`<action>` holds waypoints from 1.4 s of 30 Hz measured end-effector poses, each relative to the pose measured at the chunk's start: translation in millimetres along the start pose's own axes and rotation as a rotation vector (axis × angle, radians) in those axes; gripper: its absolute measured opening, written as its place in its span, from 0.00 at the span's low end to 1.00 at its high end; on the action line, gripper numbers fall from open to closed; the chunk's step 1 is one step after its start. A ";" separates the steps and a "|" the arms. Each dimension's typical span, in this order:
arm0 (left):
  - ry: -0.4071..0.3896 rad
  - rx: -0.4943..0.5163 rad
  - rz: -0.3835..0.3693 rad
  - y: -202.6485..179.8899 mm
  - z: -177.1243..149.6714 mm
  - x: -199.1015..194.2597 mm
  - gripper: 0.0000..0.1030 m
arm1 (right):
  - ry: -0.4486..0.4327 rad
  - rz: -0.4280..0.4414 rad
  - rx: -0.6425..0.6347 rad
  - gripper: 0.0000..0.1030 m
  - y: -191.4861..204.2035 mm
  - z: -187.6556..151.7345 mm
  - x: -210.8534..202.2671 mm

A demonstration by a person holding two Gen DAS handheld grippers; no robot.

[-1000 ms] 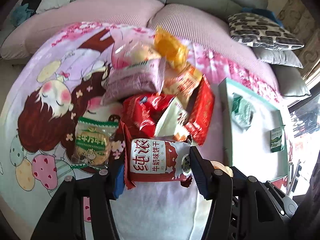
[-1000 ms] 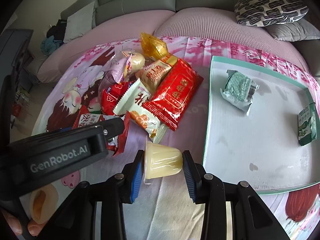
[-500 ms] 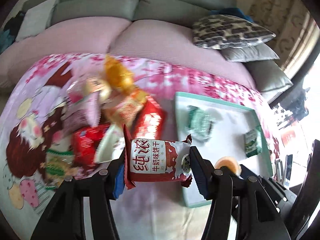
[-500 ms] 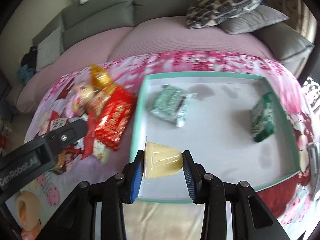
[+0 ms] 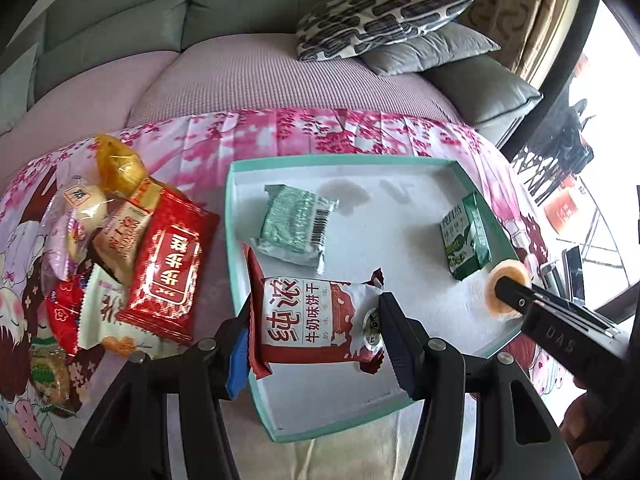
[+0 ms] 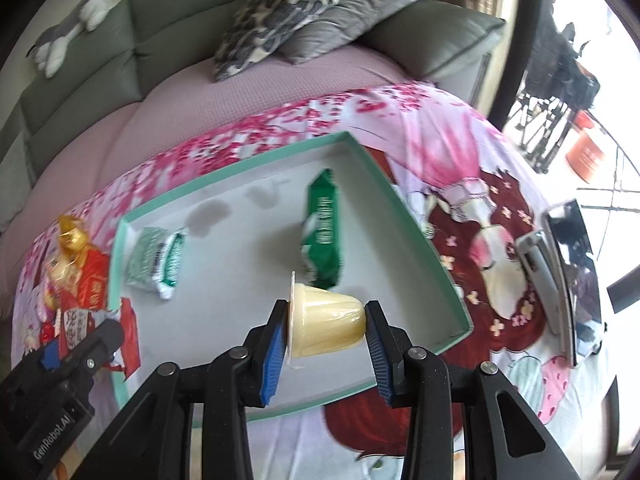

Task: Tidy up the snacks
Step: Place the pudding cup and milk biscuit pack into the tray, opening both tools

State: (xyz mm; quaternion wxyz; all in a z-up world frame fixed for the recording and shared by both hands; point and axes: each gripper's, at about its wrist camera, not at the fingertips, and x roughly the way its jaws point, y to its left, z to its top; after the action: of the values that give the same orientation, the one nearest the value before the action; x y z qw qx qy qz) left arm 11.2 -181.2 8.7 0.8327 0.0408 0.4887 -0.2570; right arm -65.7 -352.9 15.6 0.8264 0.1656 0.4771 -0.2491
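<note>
Two grippers: crinkly packet [image 5: 316,322] (ribbed cup [image 6: 326,326])

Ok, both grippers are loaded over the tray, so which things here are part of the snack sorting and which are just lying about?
Job:
- left gripper holding the biscuit packet
- right gripper holding the jelly cup
- teal tray with two green packets inside
- snack pile still unsorted beside the tray

Lying about:
- patterned cushion
- grey cushion
- plush toy
- sofa

Both wrist views look down and forward, close over the tray's near edge [image 5: 340,420] [image 6: 320,400]; left from its left corner, right rightward. Shared: tray interior.
</note>
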 end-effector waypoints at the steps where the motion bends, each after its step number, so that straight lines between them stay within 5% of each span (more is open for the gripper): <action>1: 0.003 0.004 0.001 -1.1 -0.9 2.3 0.57 | 0.004 -0.005 0.010 0.39 -3.9 0.6 1.3; 6: 0.007 0.011 0.007 -0.2 -3.3 4.1 0.58 | 0.020 -0.001 0.025 0.39 -9.2 1.2 5.9; 8: 0.007 0.011 0.004 0.3 -2.9 2.6 0.69 | 0.028 0.005 0.022 0.39 -7.9 0.2 8.1; 12: -0.007 -0.006 0.034 6.3 -1.6 -2.6 0.70 | 0.043 0.015 0.020 0.42 -4.8 -1.6 12.2; 16: 0.002 -0.066 0.064 23.1 -1.5 -6.8 0.74 | 0.050 0.027 -0.003 0.60 1.7 -2.6 13.1; 29: 0.091 -0.309 0.286 124.2 -29.1 -28.9 0.90 | 0.043 0.179 -0.151 0.88 70.4 -18.8 7.4; 31: 0.095 -0.351 0.297 140.4 -33.5 -33.6 0.90 | 0.049 0.201 -0.171 0.99 82.2 -23.8 8.6; 35: 0.063 -0.412 0.326 163.9 -38.0 -48.3 0.98 | 0.031 0.214 -0.227 1.00 103.7 -32.6 5.8; 42: 0.029 -0.457 0.386 195.0 -45.2 -70.4 0.98 | 0.018 0.255 -0.258 1.00 121.9 -39.7 -0.4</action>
State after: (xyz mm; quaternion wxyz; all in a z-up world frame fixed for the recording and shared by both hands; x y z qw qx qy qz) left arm 39.1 29.1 8.3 0.8469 -0.0518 0.5287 0.0233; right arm -24.4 -232.4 0.8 0.8613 0.1199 0.4877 -0.0775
